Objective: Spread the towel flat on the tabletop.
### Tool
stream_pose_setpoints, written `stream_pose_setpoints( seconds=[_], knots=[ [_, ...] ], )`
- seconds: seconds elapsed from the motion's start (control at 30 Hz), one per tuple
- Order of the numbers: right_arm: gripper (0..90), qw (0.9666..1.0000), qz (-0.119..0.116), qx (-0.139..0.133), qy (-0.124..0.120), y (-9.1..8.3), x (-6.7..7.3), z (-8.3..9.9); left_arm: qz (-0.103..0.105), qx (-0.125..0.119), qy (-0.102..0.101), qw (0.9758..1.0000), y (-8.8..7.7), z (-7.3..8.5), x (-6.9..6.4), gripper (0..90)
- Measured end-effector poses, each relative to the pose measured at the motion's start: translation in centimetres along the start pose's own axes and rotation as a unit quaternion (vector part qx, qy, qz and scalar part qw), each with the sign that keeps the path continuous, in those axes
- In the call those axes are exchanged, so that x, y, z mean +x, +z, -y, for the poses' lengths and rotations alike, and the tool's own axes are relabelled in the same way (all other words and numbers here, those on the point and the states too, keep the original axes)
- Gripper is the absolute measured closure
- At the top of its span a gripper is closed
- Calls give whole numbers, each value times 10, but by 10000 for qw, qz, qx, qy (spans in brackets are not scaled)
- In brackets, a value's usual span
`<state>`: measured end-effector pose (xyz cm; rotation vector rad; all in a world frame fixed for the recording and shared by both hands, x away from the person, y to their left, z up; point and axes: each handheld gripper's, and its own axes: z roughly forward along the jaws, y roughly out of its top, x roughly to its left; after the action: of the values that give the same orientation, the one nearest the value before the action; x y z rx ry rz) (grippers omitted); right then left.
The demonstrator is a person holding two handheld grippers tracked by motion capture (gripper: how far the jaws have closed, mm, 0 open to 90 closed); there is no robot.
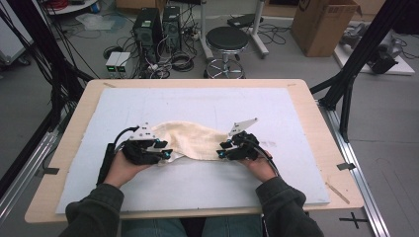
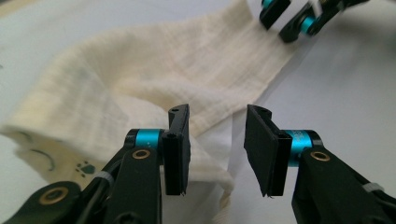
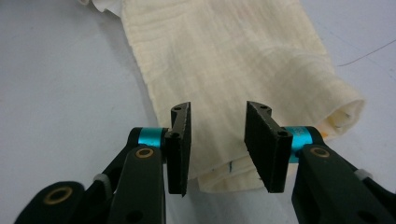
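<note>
Here the cream cloth (image 1: 190,139) lies rumpled across the near middle of the white mat (image 1: 207,103), with bare mat on all sides and the wooden table edge (image 1: 316,123) well apart. The left gripper (image 1: 167,152) sits at the cloth's left end, jaws parted with a corner of the cloth between them, not pinched. The right gripper (image 1: 221,150) stands over the cloth's right end, jaws likewise apart and gripping nothing.
</note>
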<state>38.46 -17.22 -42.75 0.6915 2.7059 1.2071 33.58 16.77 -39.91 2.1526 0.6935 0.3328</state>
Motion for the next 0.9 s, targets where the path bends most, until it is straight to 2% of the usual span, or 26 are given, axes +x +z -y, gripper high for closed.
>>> stream_pose_setpoints(
  seconds=[0.07,0.23,0.27,0.4,0.53,0.7,0.9],
  knots=[
    [611,10000,9,11,3,1,0,1,-121,250,46,9996,9,4,2,605],
    [609,9999,14,136,-67,6,0,4,-261,527,-320,9978,18,23,17,599],
    [610,9999,26,145,-73,7,1,4,-283,536,-391,9974,19,25,19,593],
    [614,9997,109,185,-154,9,2,3,-339,528,-458,9970,18,28,22,596],
    [630,9992,214,203,-264,11,4,2,-329,542,-426,9971,21,28,23,711],
    [756,9989,269,235,-297,11,5,2,-363,521,-398,9972,19,28,24,828],
    [835,9995,157,160,-241,6,3,2,-335,345,-457,9978,7,28,26,848]
  ],
)
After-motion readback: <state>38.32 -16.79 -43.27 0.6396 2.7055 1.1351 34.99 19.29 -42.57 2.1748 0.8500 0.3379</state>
